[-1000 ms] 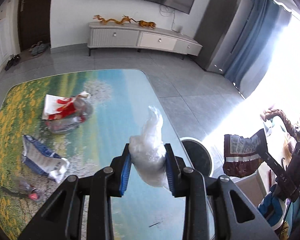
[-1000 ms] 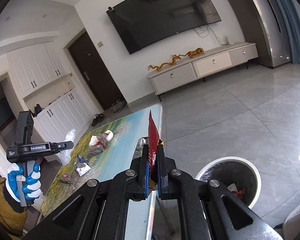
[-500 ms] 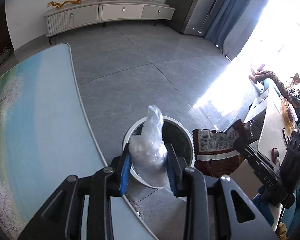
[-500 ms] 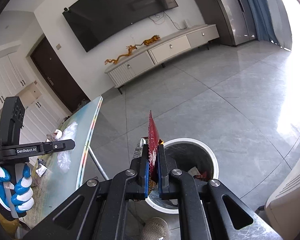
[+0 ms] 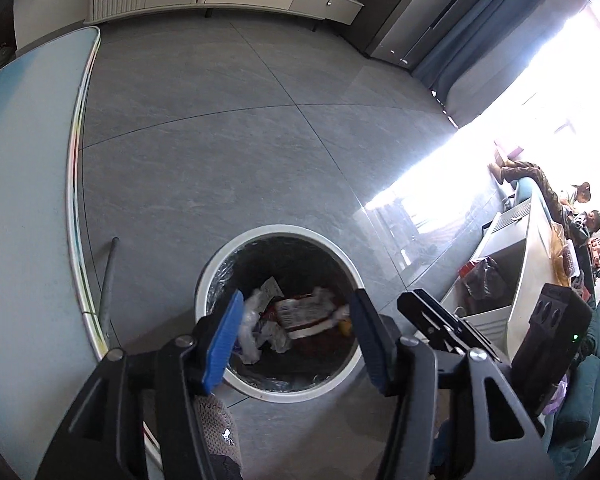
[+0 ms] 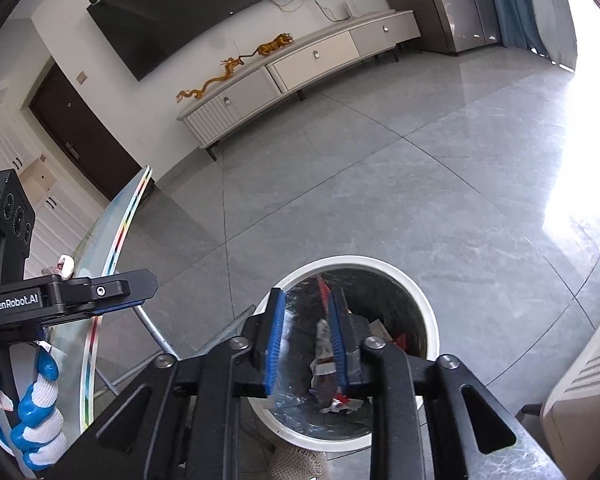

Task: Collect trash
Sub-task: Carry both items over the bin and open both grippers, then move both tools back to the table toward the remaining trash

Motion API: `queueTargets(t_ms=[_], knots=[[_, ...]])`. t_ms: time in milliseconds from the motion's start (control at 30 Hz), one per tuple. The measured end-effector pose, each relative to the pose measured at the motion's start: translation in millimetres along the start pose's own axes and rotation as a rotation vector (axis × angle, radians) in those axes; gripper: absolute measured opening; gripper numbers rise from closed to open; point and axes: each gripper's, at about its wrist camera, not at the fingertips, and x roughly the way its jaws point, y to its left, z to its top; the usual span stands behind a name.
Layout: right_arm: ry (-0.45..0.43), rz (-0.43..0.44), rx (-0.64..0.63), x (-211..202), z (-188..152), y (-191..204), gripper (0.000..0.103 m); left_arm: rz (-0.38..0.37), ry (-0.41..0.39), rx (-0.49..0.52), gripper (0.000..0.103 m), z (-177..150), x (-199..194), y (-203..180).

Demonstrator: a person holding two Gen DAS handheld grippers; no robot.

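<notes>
Both grippers hang over the white-rimmed trash bin (image 5: 278, 394), which stands on the grey tiled floor (image 5: 228, 152) just beside the edge of the glass table (image 5: 24, 208). The left gripper (image 5: 296, 342) has just been opening; its blue pads stand well apart with nothing between them, and through the gap the crumpled clear plastic bag (image 5: 256, 330) lies at the bottom of the dark-lined bin, next to a red-and-white wrapper (image 5: 300, 314) and other scraps. The right gripper (image 6: 308, 342) has just been opening too — its jaws are parted to a narrow gap, and the red snack wrapper (image 6: 325, 344) hangs edge-on between them, lying close against the right-hand pad; whether it still touches that pad cannot be told, but the pads do not press it from both sides. In the right wrist view the person's left hand (image 6: 32, 420), in a blue-and-white glove, grips the handle of the other tool at the frame's left edge, above the table. A knitted shoe (image 5: 216, 428) shows by the bin's near side.
</notes>
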Motion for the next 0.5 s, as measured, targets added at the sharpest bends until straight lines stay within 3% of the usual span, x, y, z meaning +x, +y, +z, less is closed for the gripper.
queueTargets(t_ms=[233, 500], knots=[[-0.011, -0.007, 0.008, -7.7, -2.1, 3.9, 0.037, -0.001, -0.07, 0.006, 0.054, -3.9, -22.6, 2.9], [-0.083, -0.007, 0.013, -47.3, -1.4, 19.8, 0.039, 0.034, -0.166, 0.077, 0.054, -28.7, -71.6, -5.2]])
